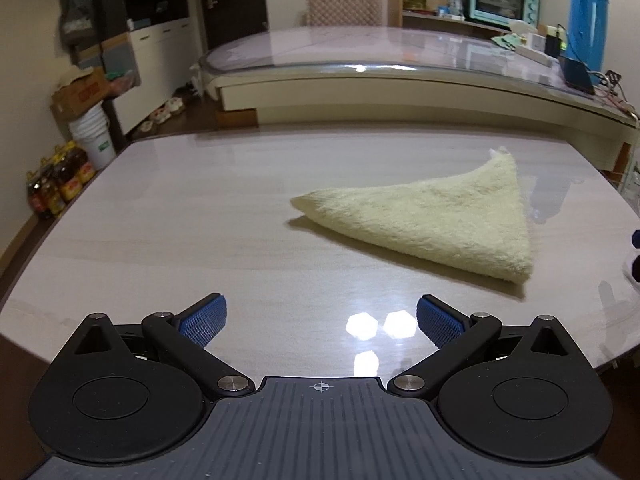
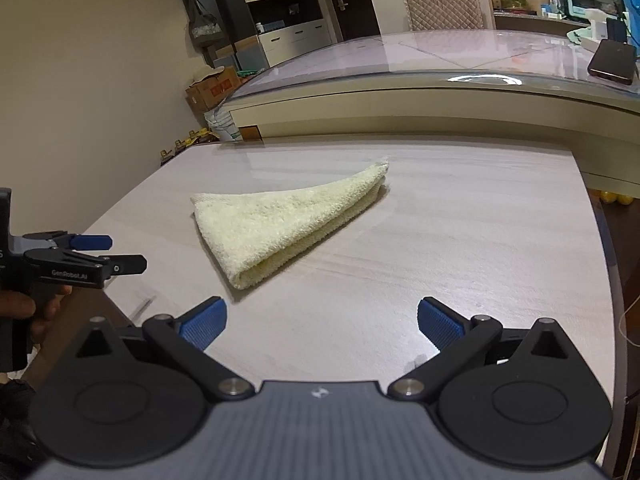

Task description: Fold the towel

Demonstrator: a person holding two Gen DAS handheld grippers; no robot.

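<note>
A pale yellow towel [image 1: 432, 220] lies folded into a triangle on the light wood-grain table [image 1: 160, 220]; it also shows in the right wrist view [image 2: 280, 220]. My left gripper [image 1: 321, 316] is open and empty, held above the table short of the towel, which lies ahead to its right. My right gripper [image 2: 322, 318] is open and empty, just short of the towel's near corner. The left gripper also shows from the side in the right wrist view [image 2: 108, 254], to the left of the towel.
A larger glass-topped table [image 1: 360, 52] stands beyond, with a blue flask [image 1: 588, 20], a phone [image 2: 612, 62] and cables on it. A teal oven [image 1: 500, 0] and a chair [image 1: 344, 6] are at the back. Bottles [image 1: 56, 184], a bucket and boxes stand on the floor at left.
</note>
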